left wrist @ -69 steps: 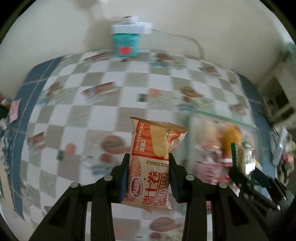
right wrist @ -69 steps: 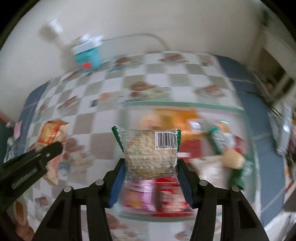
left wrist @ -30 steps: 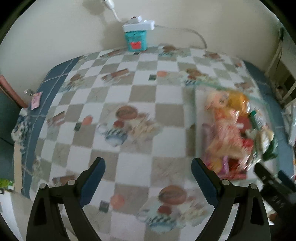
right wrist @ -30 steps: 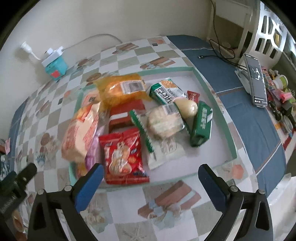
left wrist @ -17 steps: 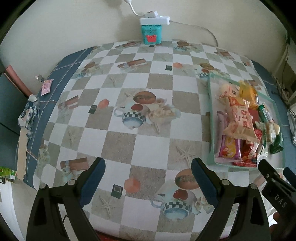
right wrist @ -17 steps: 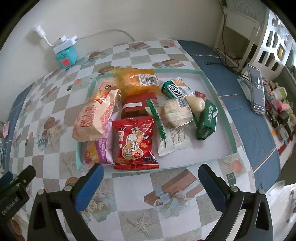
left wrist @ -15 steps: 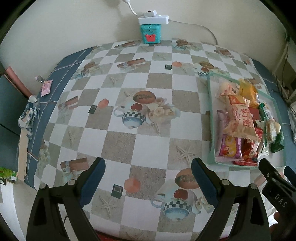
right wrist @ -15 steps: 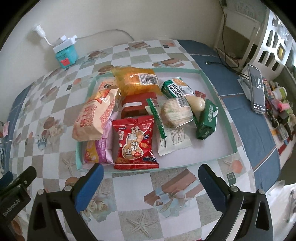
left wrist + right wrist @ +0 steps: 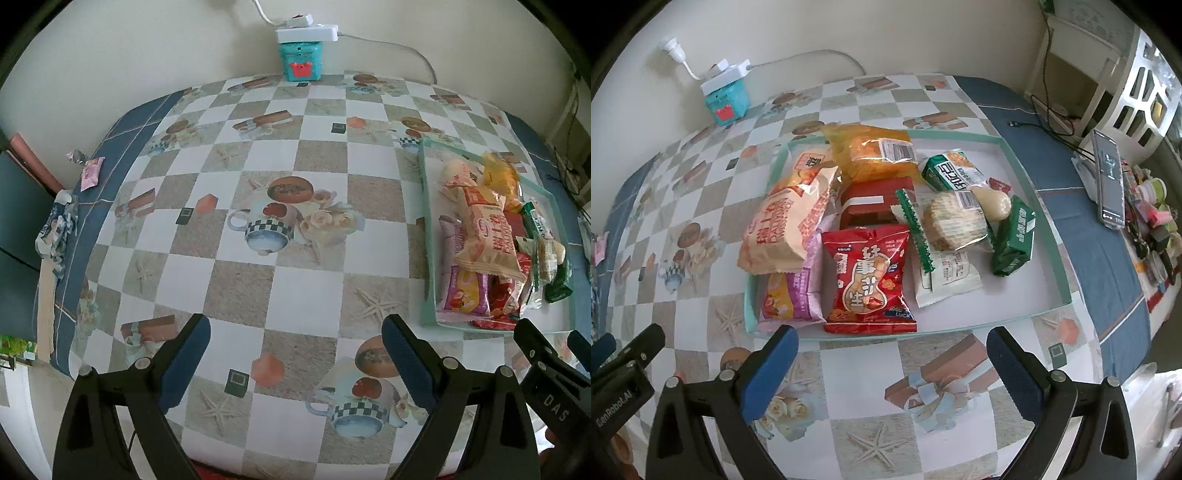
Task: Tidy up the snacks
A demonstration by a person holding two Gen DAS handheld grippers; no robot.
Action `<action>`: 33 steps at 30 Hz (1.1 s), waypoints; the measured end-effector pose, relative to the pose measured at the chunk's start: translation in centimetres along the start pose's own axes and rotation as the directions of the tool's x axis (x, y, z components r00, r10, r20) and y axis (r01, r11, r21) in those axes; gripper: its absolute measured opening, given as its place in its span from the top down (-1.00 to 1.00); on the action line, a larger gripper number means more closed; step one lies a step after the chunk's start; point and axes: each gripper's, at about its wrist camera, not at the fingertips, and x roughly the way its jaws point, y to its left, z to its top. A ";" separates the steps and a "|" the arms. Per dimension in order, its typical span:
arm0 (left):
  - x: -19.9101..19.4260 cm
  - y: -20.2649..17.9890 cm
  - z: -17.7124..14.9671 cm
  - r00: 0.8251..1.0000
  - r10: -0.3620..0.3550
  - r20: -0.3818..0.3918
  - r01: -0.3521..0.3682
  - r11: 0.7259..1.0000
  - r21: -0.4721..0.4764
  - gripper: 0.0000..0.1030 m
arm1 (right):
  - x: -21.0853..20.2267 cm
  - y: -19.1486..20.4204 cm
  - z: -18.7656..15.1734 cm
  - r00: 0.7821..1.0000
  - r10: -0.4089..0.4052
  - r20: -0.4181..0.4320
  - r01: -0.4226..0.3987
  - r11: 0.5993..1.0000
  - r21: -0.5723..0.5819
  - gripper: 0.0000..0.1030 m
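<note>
A: Where have the snacks ended up?

B: All in the tray (image 9: 1030, 173), the shallow one with the pale green rim, lying on the checked tablecloth (image 9: 306, 254). The red peanut bag (image 9: 870, 275) sits against the tray's near rim, the cream bag (image 9: 783, 229) rests on a purple packet (image 9: 792, 295) in its left corner, and the orange bag (image 9: 875, 153) is at its far rim.

A: And toward the tray's right side?

B: A round cracker pack (image 9: 955, 219) on a white sachet (image 9: 947, 275), with a dark green packet (image 9: 1015, 238) just beside it.

A: Either tool gripping anything?

B: No. The right gripper (image 9: 892, 360) hangs over the cloth just short of the tray's near rim, jaws spread wide, empty. The left gripper (image 9: 295, 350) is well to the tray's left over bare cloth, jaws apart too, holding nothing.

A: Anything behind the tray?

B: A teal box (image 9: 301, 62) against the wall, with a white power strip (image 9: 308, 34) on top.
</note>
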 end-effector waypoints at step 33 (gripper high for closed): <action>0.0 0.4 0.1 1.000 0.006 0.005 -0.006 1.000 -0.009 -0.83 | 0.1 0.3 0.0 1.000 -0.003 -0.003 0.003 1.000 0.000 -1.00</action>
